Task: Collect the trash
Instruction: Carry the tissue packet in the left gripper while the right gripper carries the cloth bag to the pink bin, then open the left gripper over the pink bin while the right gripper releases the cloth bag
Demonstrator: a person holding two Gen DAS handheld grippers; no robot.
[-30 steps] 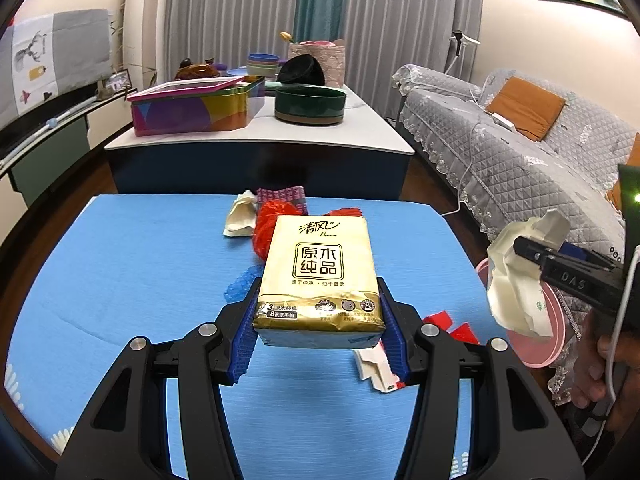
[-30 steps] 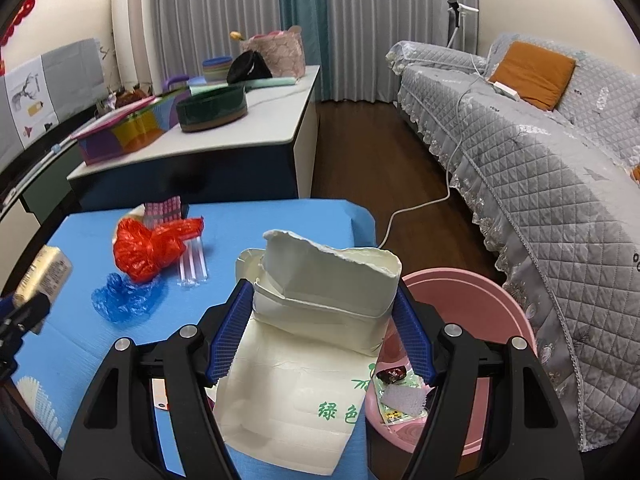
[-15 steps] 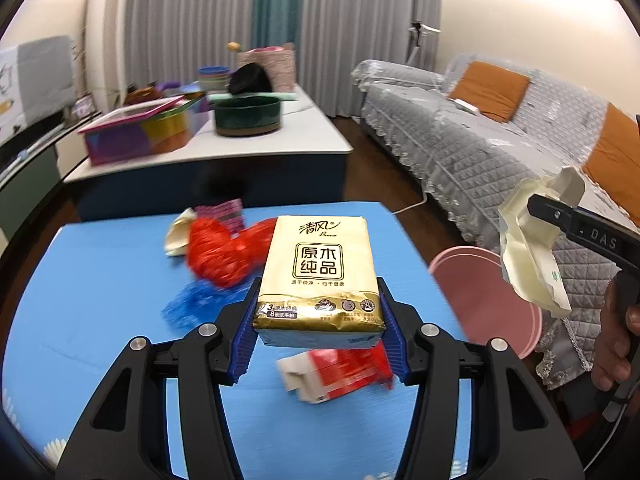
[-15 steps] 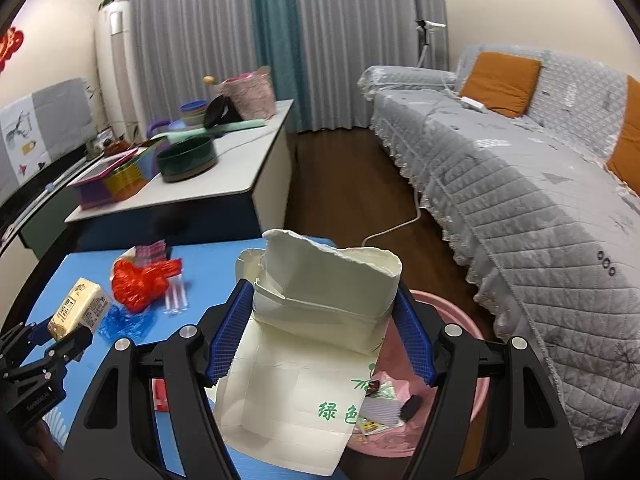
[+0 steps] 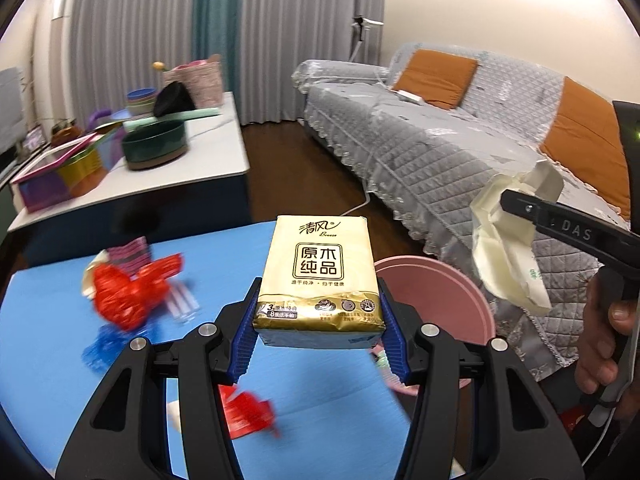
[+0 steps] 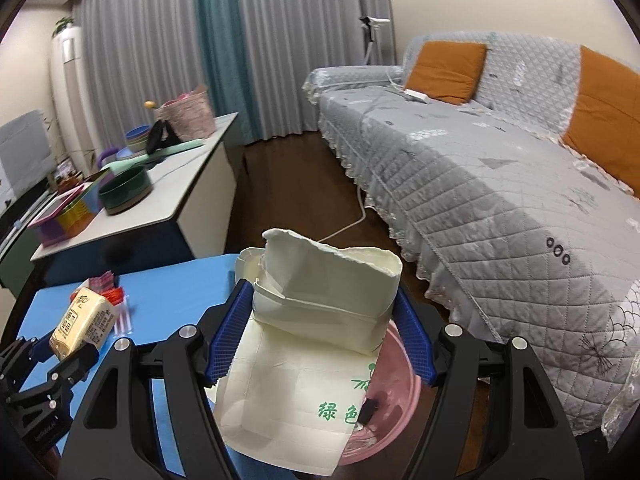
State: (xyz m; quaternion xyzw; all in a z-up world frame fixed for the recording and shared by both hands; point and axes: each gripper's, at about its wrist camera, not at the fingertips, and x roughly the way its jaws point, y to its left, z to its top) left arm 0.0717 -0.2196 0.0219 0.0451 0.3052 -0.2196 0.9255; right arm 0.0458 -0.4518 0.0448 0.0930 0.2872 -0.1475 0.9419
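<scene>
My left gripper [image 5: 320,334] is shut on a gold tissue pack [image 5: 320,276], held in the air above the blue table [image 5: 40,340]. My right gripper [image 6: 320,328] is shut on a crumpled cream paper bag [image 6: 316,320] with green print, hanging over the pink basin [image 6: 392,392]. From the left wrist view the basin [image 5: 448,292] sits just past the table's right edge, with the paper bag [image 5: 508,248] above and to its right. Red plastic wrap [image 5: 128,296], blue plastic [image 5: 100,348] and a red wrapper [image 5: 248,412] lie on the table.
A white side table [image 5: 216,160] behind carries a dark green bowl [image 5: 154,150], a colourful tin [image 5: 60,176] and a basket. A grey quilted sofa [image 6: 500,184] with orange cushions fills the right. A white cable runs across the dark wooden floor [image 6: 296,200]. A hand [image 5: 604,344] grips the right tool.
Both grippers have swung to the right with their loads, towards the pink basin. The basin has come further into both views and the table trash has slid left.
</scene>
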